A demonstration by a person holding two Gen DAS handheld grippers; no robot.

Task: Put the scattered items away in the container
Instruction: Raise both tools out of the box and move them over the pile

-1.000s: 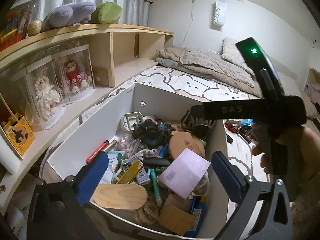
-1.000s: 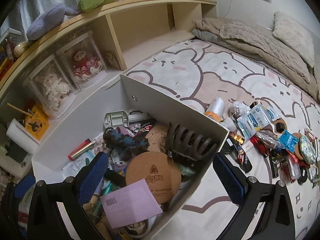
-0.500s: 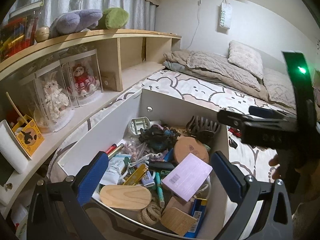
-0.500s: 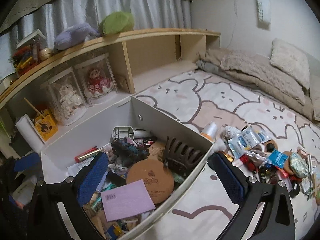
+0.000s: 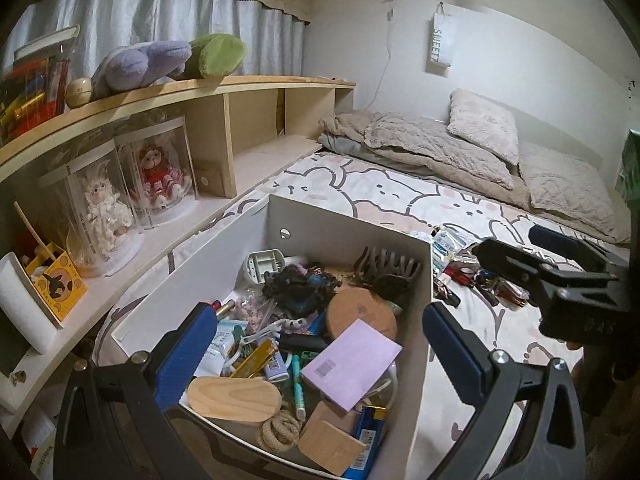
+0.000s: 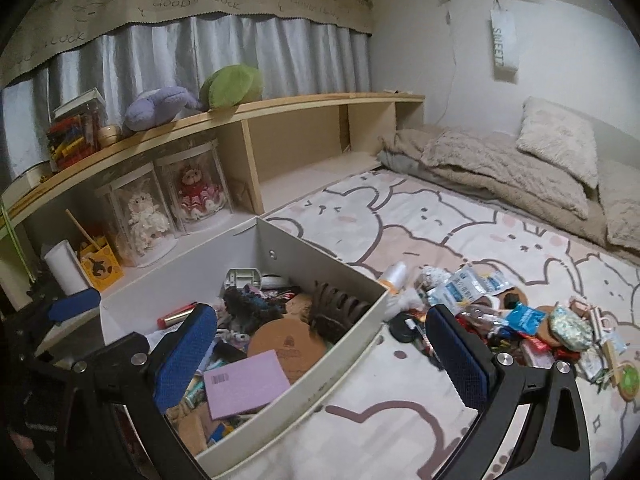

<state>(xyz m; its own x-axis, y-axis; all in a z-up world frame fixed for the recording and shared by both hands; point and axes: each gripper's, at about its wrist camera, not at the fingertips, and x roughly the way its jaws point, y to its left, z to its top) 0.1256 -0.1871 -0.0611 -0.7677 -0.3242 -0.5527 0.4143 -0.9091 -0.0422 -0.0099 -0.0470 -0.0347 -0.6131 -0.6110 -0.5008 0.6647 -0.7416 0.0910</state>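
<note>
Right wrist view: my right jaws [image 6: 320,360] gape empty over the white open box's [image 6: 348,344] rim; scattered colourful packets [image 6: 500,312] lie rightward on the bed, nearest them; left jaws [image 5: 320,354] empty too.

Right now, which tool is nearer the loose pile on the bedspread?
Right. The right tool hangs open at the box's edge beside the pile; the left tool is open over the box interior, farther away.

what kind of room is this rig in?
Most likely a bedroom: a bed with a bunny-print sheet, pillows and a rumpled blanket, plus a bedside shelf holding plush toys.
</note>
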